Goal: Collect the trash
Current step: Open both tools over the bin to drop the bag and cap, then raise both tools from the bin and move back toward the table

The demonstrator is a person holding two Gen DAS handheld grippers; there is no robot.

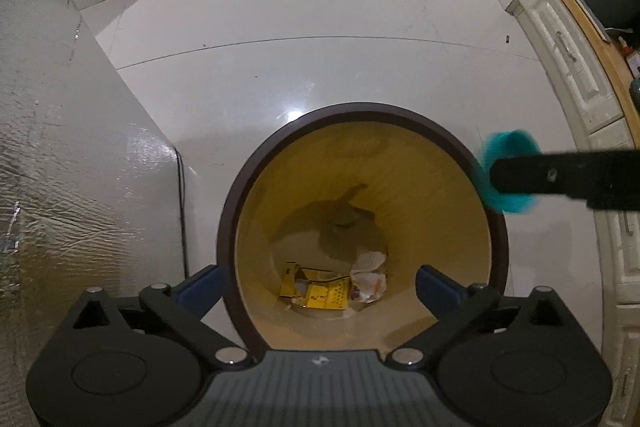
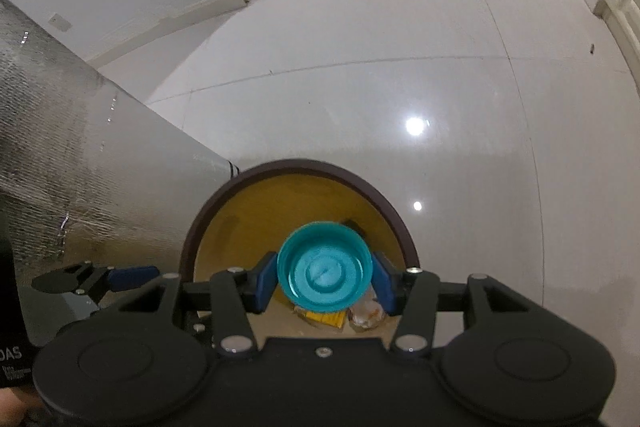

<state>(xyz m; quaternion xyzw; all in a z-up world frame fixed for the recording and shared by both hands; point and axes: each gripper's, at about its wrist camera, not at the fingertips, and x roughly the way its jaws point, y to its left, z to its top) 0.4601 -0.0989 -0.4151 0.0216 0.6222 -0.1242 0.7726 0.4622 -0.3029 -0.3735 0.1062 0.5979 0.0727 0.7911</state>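
So the trash right now is a teal plastic cap (image 2: 325, 269), round and shallow with its hollow side facing the camera, sitting dead centre in the lower half of the right wrist view. The right gripper (image 2: 325, 281) is clamped on it, one blue pad on each side of the rim. It hangs right over the mouth of the bin (image 2: 304, 167), which has a dark brown rim and a yellow inside. In the left wrist view the same cap shows up blurry at the right edge of the frame, just outside the bin rim from that angle, with a black finger across it.

Down at the bottom of the bin there's already stuff: a yellow wrapper (image 1: 320, 291) and some crumpled white paper (image 1: 370, 277) just to its right, touching or nearly so.

The left gripper (image 1: 318, 287) is let go and spread wide, nothing between its blue pads (image 1: 202, 287). It sits low in its own frame, pointing down into the bin, one pad left of the rim and the other over the inside on the right.

Around all that: glossy white tiled floor (image 1: 320, 27) with light glare, a silvery foil-covered surface (image 1: 60, 167) filling the left side, and white cabinet doors (image 1: 576, 67) with a wooden counter edge curving down the right
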